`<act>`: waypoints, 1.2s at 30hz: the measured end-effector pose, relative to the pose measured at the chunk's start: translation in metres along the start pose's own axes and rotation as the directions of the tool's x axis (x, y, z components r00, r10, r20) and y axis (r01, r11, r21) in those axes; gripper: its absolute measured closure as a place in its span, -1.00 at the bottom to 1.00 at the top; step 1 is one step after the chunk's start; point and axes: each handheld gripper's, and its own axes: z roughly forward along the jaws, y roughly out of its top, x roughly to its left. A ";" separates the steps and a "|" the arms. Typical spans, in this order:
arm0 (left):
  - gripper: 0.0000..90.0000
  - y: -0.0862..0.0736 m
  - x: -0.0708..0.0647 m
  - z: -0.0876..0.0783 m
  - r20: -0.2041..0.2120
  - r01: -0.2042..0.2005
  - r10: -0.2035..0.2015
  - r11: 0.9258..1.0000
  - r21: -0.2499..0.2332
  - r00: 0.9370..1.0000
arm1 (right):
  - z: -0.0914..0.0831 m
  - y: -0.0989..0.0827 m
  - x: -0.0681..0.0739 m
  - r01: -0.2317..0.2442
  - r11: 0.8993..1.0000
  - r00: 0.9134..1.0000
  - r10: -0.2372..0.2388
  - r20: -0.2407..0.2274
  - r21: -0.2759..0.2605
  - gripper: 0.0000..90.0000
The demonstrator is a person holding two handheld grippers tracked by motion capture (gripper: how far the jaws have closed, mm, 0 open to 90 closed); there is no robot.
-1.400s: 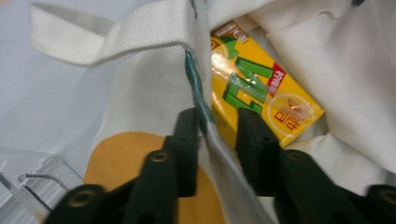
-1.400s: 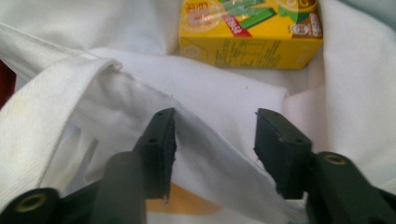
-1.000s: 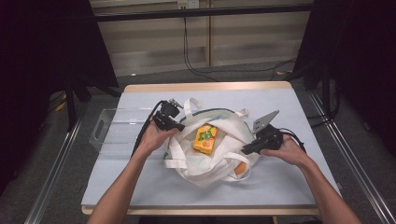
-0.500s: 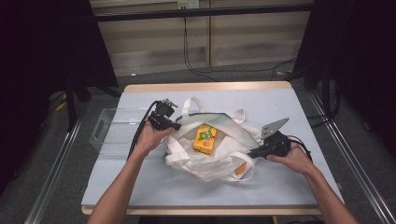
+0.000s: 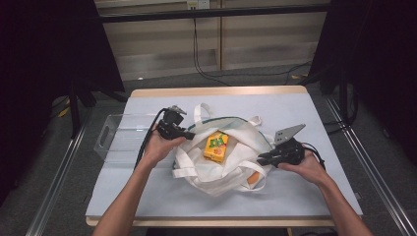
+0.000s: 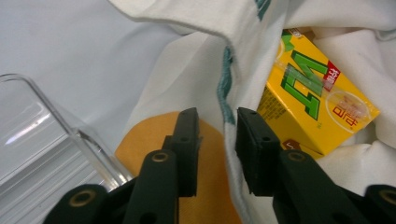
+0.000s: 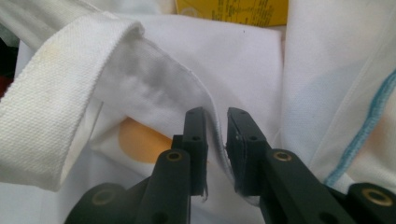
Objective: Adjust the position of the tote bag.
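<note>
You had both grippers at the rim of the white bag [image 5: 221, 164], which lay in the middle of the table [image 5: 314, 110] with its mouth held wide. The yellow carton [image 5: 216, 146] already sat inside the bag, lying flat near the middle of the opening, so the loading step looked done.

Your left gripper [image 5: 189, 135] stood at the bag's left rim, just beside the clear tray [image 5: 115, 140]. Its jaws had just been opening: in the left gripper view the teal-edged rim [image 6: 227, 100] ran between the pads [image 6: 189, 140], but a gap showed on each side, so the cloth was no longer pinched.

Your right gripper [image 5: 261, 160] stood at the bag's right rim. Its jaws had also just been opening; in the right gripper view a fold of white cloth [image 7: 215, 130] hung between the pads [image 7: 196, 140] with little daylight, loosely caught at most.

By my reading you were letting go of the bag. What seemed left was to draw both grippers clear of the rim and perhaps gather the handles [image 5: 199, 113].
</note>
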 end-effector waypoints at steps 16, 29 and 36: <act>0.01 -0.014 -0.023 -0.036 0.029 -0.008 0.014 0.981 -0.196 0.999 | -0.019 0.005 0.015 -0.050 0.981 0.997 0.060 0.052 -0.187 0.11; -0.07 -0.001 -0.061 -0.059 0.058 -0.092 0.111 0.962 -0.257 0.992 | -0.025 0.002 0.032 -0.092 0.952 0.979 0.140 0.146 -0.292 -0.14; 0.00 0.008 -0.083 -0.032 0.082 -0.130 0.148 0.973 -0.191 0.986 | -0.026 -0.002 0.045 -0.102 0.949 0.973 0.157 0.167 -0.299 -0.17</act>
